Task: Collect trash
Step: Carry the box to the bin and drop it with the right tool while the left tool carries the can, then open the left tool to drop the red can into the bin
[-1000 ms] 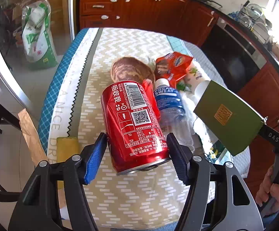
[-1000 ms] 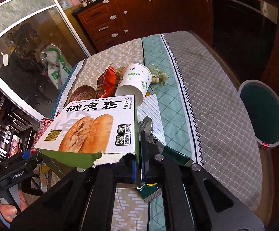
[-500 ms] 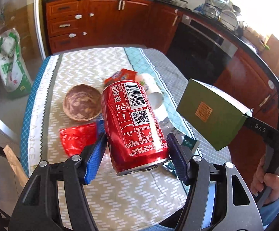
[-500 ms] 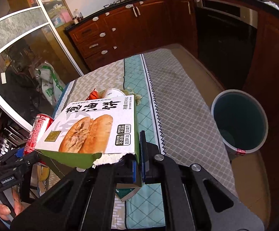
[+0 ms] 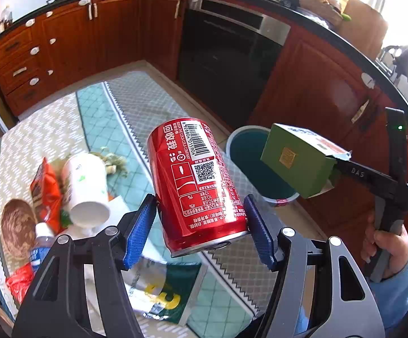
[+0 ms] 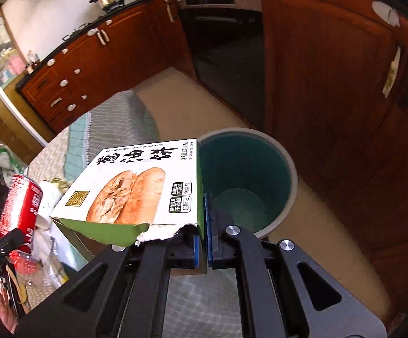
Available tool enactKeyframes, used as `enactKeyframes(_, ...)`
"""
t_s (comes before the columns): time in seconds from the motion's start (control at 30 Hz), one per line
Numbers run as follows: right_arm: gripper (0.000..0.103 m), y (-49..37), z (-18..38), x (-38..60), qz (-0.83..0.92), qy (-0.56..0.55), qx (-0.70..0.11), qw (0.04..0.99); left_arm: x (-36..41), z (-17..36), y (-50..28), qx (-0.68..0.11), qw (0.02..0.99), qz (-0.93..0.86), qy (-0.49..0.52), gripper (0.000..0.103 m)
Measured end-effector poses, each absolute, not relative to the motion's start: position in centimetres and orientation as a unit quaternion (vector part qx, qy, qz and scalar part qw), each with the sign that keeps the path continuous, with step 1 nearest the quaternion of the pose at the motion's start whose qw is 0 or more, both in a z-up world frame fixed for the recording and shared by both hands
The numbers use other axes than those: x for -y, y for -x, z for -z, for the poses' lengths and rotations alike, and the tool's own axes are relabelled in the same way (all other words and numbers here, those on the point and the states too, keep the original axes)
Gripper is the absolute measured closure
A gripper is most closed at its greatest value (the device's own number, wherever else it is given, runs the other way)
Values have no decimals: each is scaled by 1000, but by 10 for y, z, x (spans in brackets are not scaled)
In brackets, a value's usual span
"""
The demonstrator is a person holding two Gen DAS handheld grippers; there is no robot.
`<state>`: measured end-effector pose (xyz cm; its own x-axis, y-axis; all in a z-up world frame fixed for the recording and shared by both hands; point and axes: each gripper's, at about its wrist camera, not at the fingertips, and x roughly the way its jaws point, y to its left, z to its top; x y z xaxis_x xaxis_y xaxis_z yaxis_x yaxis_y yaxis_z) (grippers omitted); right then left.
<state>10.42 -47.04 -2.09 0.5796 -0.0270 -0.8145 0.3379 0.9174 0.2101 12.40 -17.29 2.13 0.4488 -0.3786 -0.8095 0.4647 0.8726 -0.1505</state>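
Can (image 5: 195, 183) in L tongs (image 5: 199, 228); box (image 6: 136, 186) in R tongs (image 6: 202, 249).

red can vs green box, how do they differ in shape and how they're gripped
The red can is a round metal cylinder; the green box is flat-sided cardboard with a torn end. The left gripper spans the can's full width; the right gripper pinches one thin box wall. Both are held in the air.
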Motion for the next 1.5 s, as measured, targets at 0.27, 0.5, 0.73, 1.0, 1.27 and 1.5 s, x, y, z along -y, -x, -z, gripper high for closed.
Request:
enactKeyframes(0.27, 91, -144, 83, 516, 127, -200, -496, 836, 253, 1, -161, -486, 826, 271, -86, 38)
enactKeyframes(0.5, 47, -152, 108, 530, 126, -212, -507, 826, 294, 27, -182, -511, 806, 281, -102, 38)
enactKeyframes(0.73, 27, -150, 107, 530, 150, -203, -503, 827, 322, 49, -192, -526, 790, 290, -122, 38)
enactKeyframes(1.0, 23, -147, 114, 540, 166, -206, -508, 819, 360, 70, -189, -539, 769, 308, -149, 38)
enactKeyframes(1.27, 18, -131, 109, 550, 187, -211, -505, 816, 385, 90, -200, -552, 760, 294, -179, 24)
enactKeyframes(1.5, 18, -135, 107, 544, 185, -209, -512, 812, 365, 81, -204, -547, 771, 279, -168, 8)
